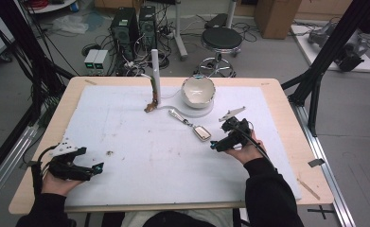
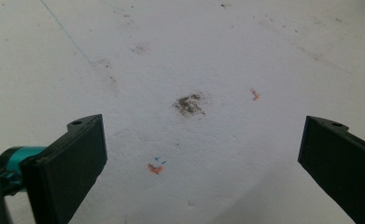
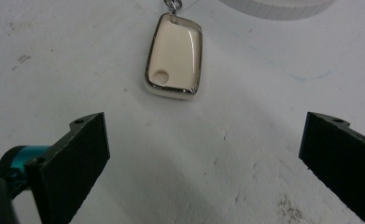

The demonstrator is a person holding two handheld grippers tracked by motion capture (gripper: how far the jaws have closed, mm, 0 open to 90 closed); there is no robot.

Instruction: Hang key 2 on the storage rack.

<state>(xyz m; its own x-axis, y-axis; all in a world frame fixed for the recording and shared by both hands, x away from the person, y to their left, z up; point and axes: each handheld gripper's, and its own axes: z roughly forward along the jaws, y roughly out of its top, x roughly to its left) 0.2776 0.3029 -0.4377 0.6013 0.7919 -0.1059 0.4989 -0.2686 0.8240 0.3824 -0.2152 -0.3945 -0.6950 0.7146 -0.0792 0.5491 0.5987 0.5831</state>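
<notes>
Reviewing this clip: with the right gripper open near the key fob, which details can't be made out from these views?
- Key fob: right gripper view's top edge cuts off its chain.
- Bowl contents: high view, too small, rim hides the bottom.
- Brown piece at the white post's foot: too small to identify.
- Right gripper: height above the table is unclear.

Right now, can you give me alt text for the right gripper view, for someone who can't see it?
A cream key fob with a silver rim lies on a white table, just ahead of the open right tool, whose two black jaws stand wide apart and touch nothing. A small chain leads off the fob's far end.
</notes>
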